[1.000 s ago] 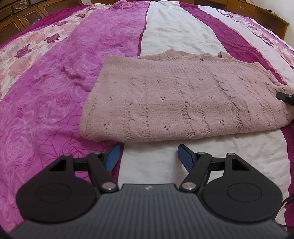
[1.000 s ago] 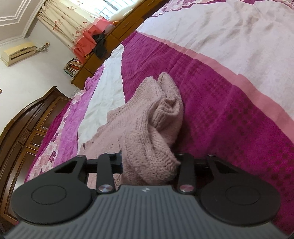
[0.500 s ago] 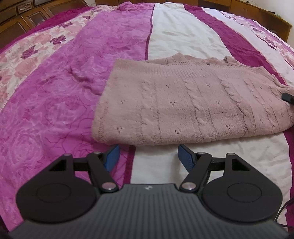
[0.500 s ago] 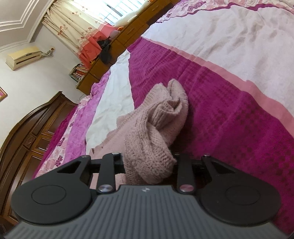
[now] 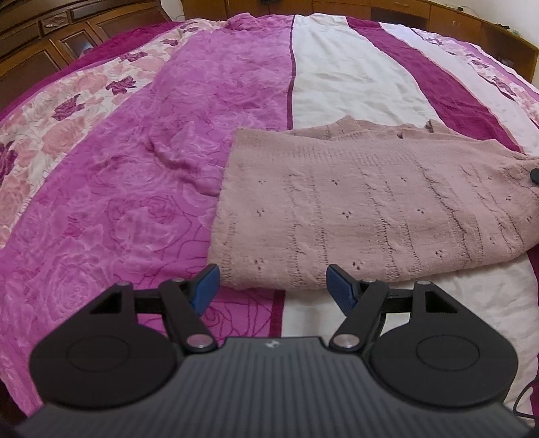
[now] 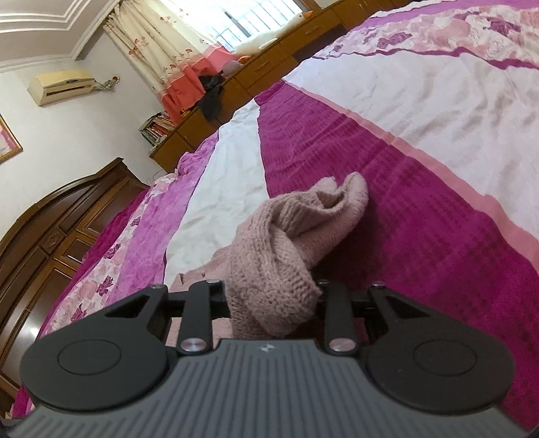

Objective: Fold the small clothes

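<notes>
Right gripper (image 6: 273,303) clamps bunched sweater (image 6: 286,242) — over bedspread (image 6: 421,188)

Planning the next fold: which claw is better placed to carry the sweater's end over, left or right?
Right. The right claw is already clamped on a bunched end of the sweater. The left claw stands open and empty, short of the near edge, so it would first have to grasp.

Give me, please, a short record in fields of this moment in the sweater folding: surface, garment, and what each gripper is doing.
surface: bedspread striped in magenta, white and rose print
garment: pink knit sweater, lying mostly flat, one end bunched and raised
left gripper: open, empty, just short of the sweater's near edge
right gripper: clamped on the bunched end of the sweater
background: wooden wardrobe, curtained window
</notes>
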